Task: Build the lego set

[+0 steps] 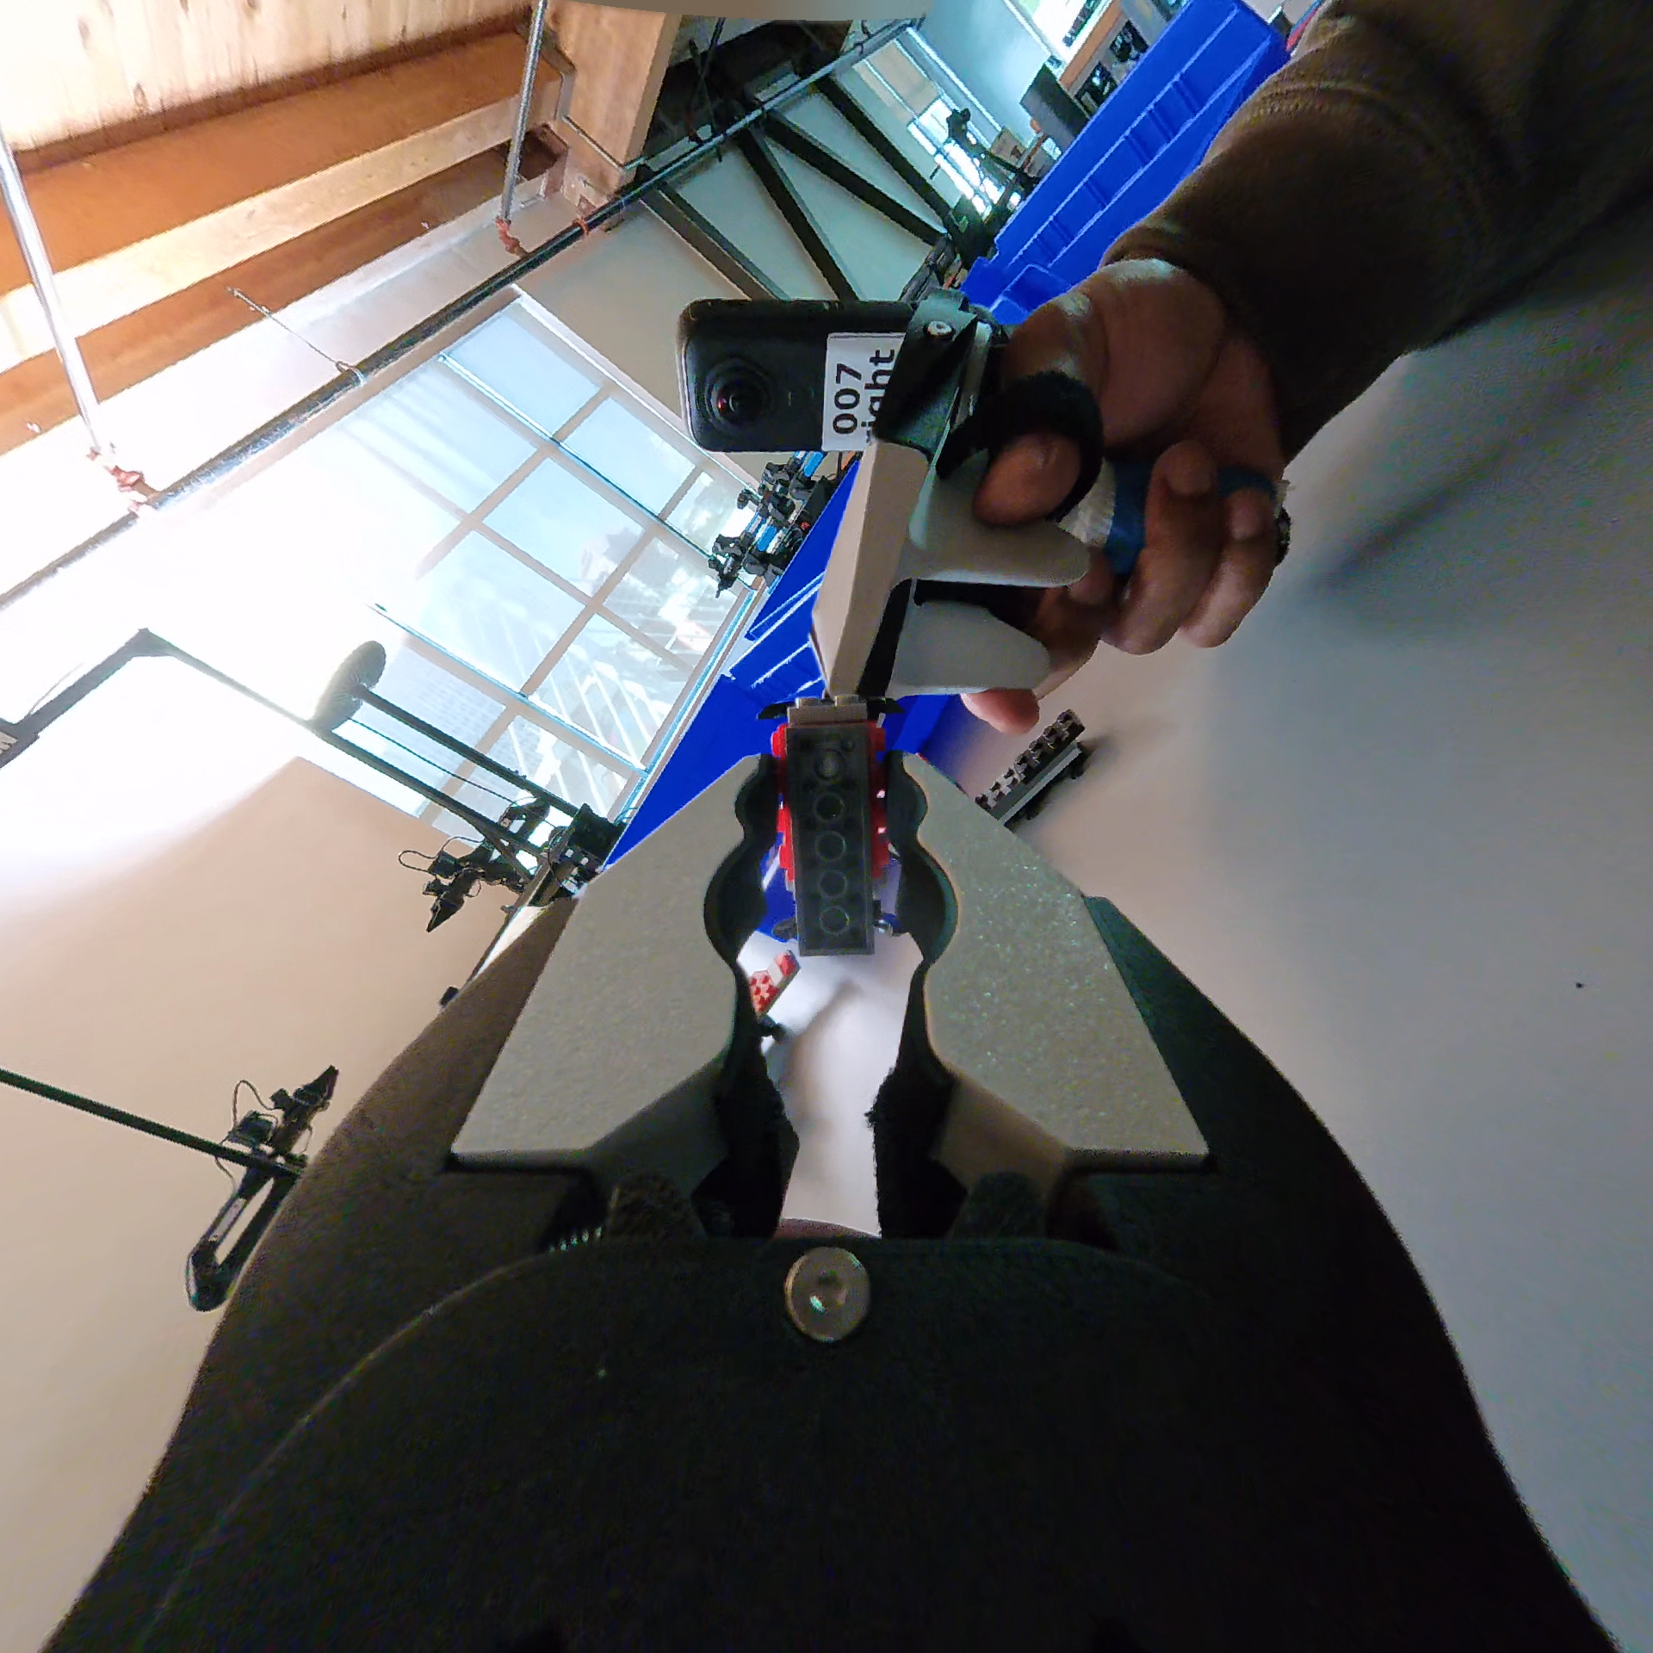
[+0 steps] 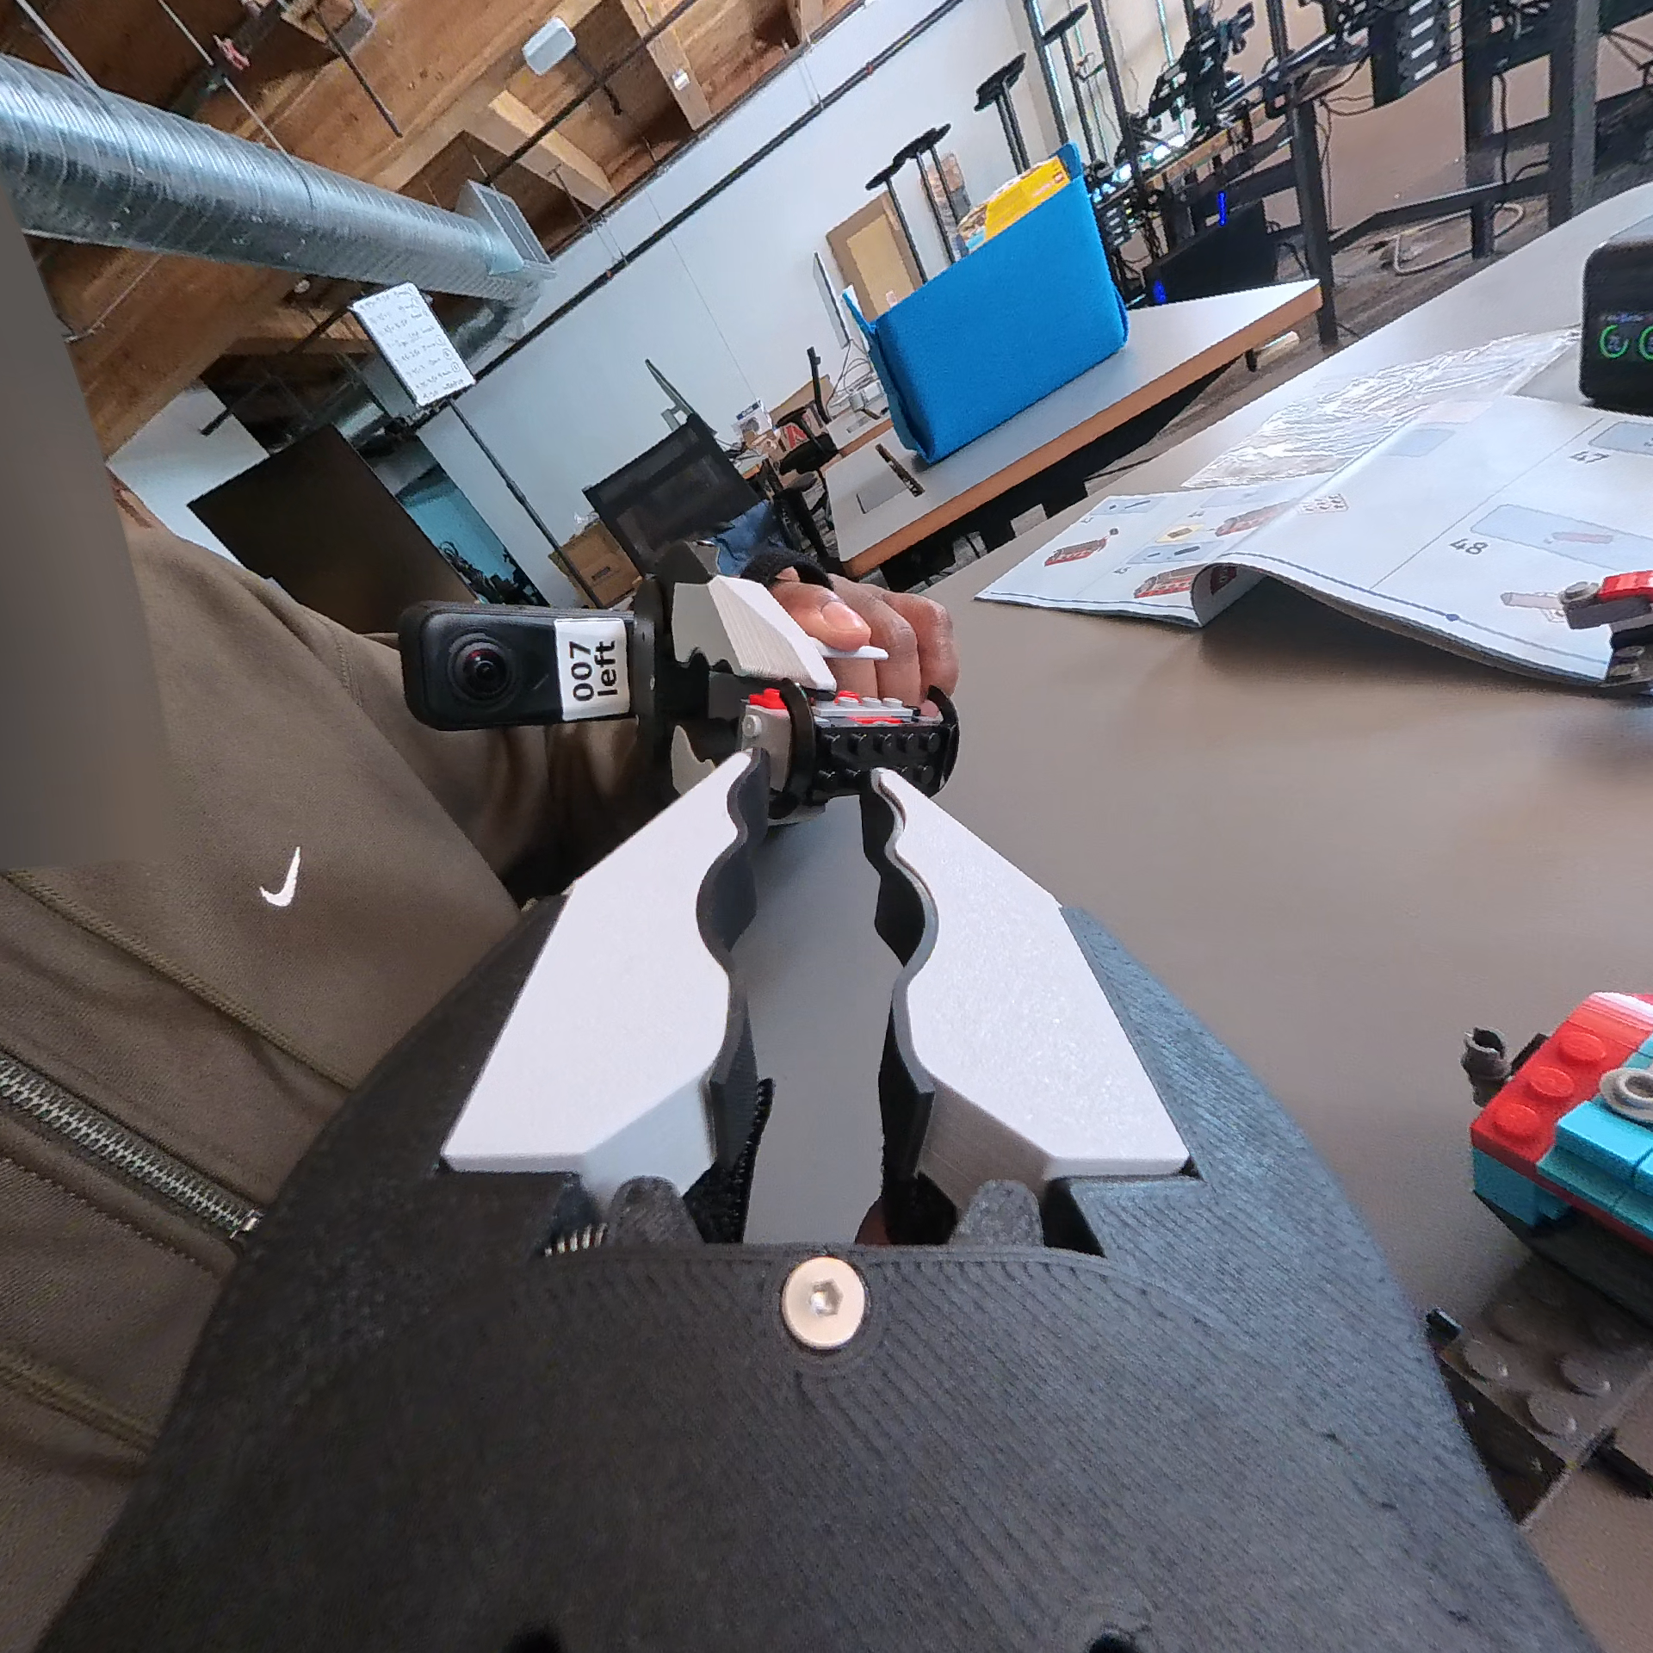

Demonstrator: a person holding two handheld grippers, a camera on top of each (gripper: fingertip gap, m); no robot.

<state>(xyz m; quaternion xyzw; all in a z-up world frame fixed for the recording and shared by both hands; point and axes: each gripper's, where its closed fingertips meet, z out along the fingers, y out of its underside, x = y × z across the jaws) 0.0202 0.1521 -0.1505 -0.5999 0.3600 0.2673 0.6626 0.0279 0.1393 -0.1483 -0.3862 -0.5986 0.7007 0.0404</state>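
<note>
My left gripper point(image 1: 832, 778) is shut on a small brick assembly point(image 1: 830, 850) with a black plate, red sides and a grey end, and holds it above the grey table point(image 1: 1342, 894). In the right wrist view the assembly point(image 2: 881, 742) sits in the left gripper point(image 2: 805, 698), with black wheel arches at both ends. My right gripper point(image 2: 816, 774) has its fingertips point(image 2: 881, 787) at the assembly's lower edge, on either side of one arch. In the left wrist view the right gripper point(image 1: 854, 693) touches the assembly's grey end. I cannot tell whether its pads press.
An open instruction booklet point(image 2: 1342, 537) lies on the table at the right. A red and teal brick build point(image 2: 1574, 1127) sits near the right edge, and a black device point(image 2: 1619, 331) stands behind it. A black brick strip point(image 1: 1038, 769) lies on the table. Blue bins point(image 1: 1145, 170) stand behind.
</note>
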